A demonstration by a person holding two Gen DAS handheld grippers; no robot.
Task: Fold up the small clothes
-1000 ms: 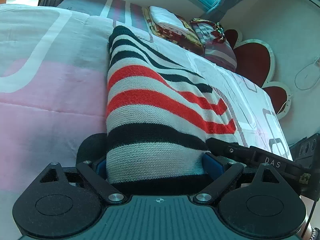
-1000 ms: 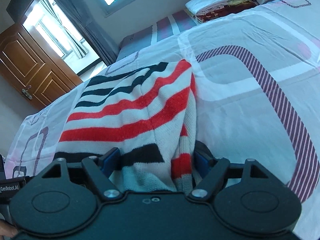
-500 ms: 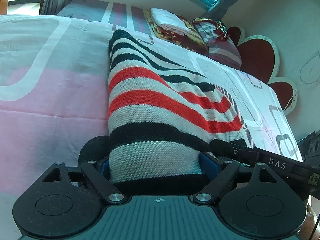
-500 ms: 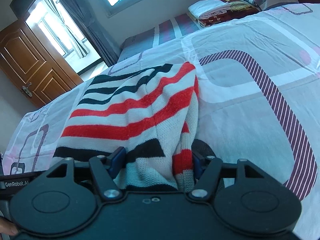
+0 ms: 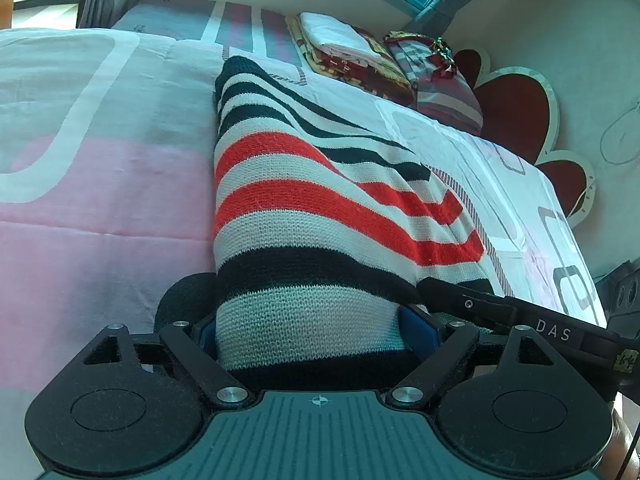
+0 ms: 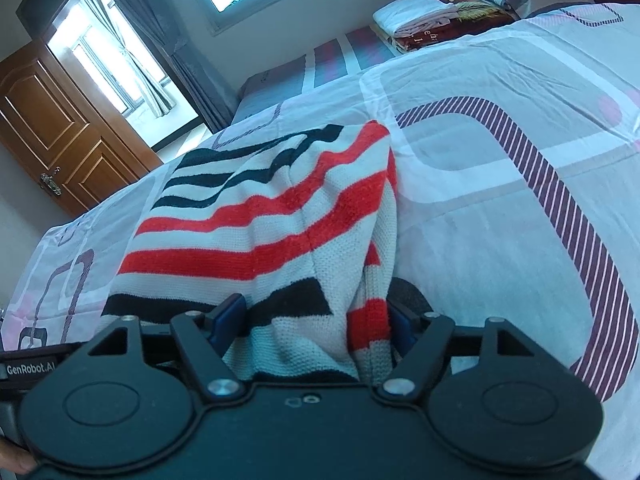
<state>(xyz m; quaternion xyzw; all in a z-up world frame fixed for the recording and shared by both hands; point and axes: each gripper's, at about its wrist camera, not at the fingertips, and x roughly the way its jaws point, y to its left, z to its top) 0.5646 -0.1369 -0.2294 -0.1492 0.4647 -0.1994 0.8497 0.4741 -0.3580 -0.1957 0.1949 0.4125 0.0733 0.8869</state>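
Nearby, folded blankets, wooden door, striped sweater foreground

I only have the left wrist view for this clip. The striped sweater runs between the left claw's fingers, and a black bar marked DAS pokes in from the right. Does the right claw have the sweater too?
Observer: Yes. The striped sweater is bunched inside the right claw. Its jaws are opening, with the knit between them.
Operator: Is anything doubled over on that side?
Observer: A narrow red-and-white fold hangs along the sweater's right edge, next to the claw's right finger.
Operator: What's off to the left in that view?
Observer: A brown wooden door with a metal handle, beside a curtained window.
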